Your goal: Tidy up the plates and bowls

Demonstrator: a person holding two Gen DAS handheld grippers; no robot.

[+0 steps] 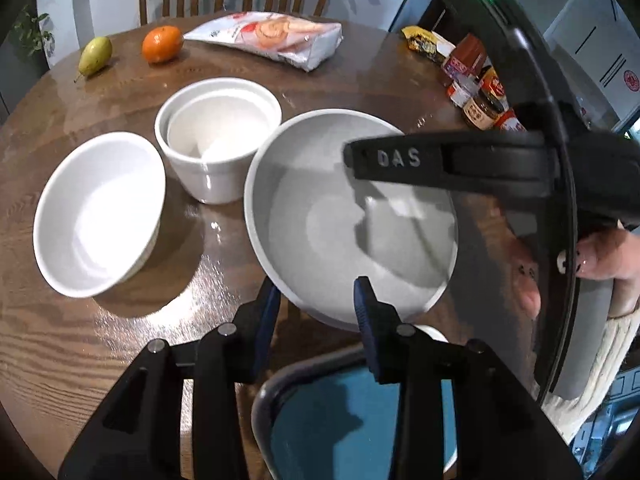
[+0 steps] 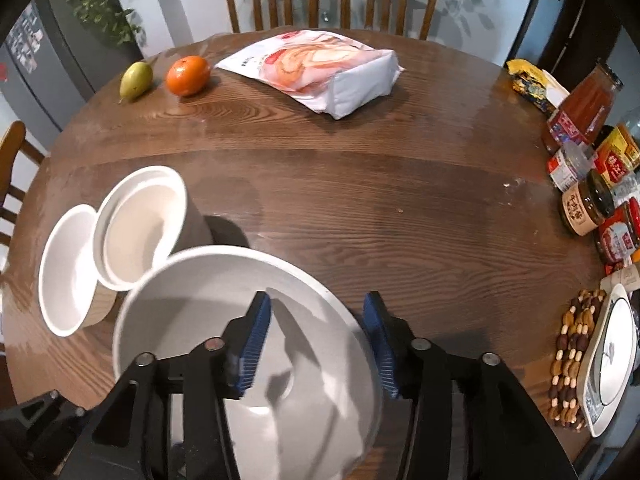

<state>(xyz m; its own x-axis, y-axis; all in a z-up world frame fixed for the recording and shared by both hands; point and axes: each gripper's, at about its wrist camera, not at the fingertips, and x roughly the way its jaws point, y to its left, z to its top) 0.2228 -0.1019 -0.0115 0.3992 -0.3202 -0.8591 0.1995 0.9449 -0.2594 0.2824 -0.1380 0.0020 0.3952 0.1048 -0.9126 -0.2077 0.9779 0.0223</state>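
White nested bowls (image 2: pixel 140 224) beside big bowl (image 2: pixel 224 320)

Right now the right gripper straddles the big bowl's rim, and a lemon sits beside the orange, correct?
Not quite: the fruit beside the orange is a green pear, as the right wrist view shows. The right gripper does straddle the big bowl's rim.

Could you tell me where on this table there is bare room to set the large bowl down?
Bare wood spans the table middle, between snack bag, jars and large bowl. Crowded: nested bowls and single bowl left, jars along the right edge.
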